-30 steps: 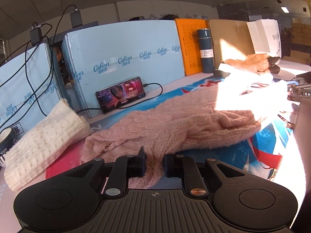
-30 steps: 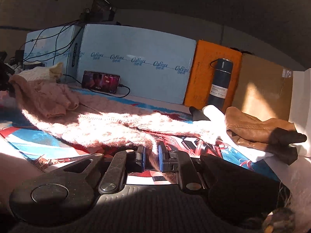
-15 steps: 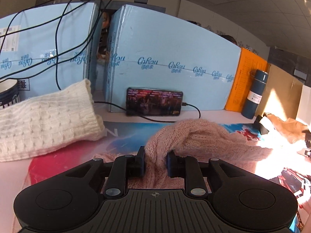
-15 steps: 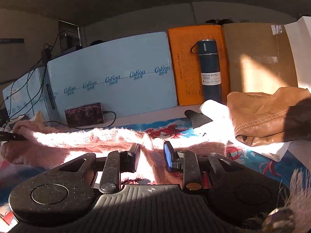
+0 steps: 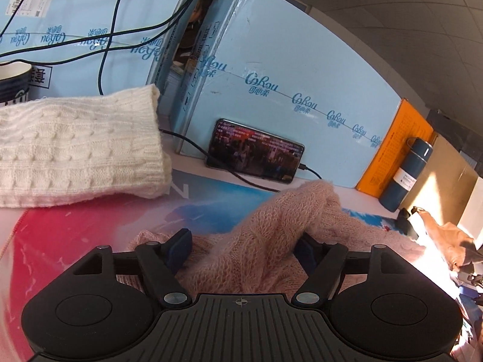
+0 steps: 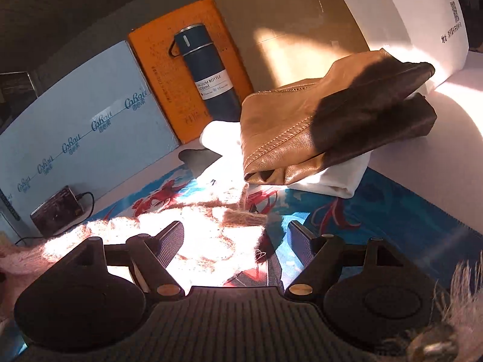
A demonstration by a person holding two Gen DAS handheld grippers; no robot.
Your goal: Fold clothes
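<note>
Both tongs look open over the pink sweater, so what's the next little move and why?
Probably draw both tongs back clear of the pink sweater. The left tongs and right tongs both stand open with knit lying loose between them, so nothing is gripped and the fold looks laid down.

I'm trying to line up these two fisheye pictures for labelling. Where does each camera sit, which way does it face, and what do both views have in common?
Left wrist: sits on the left gripper, looking along its open fingers over the pink sweater toward the phone and cream knit.
Right wrist: sits on the right gripper, open, facing the tan leather garment beyond the sunlit sweater edge.
Shared: the pink sweater, phone, and blue vacuum bottle.
</note>
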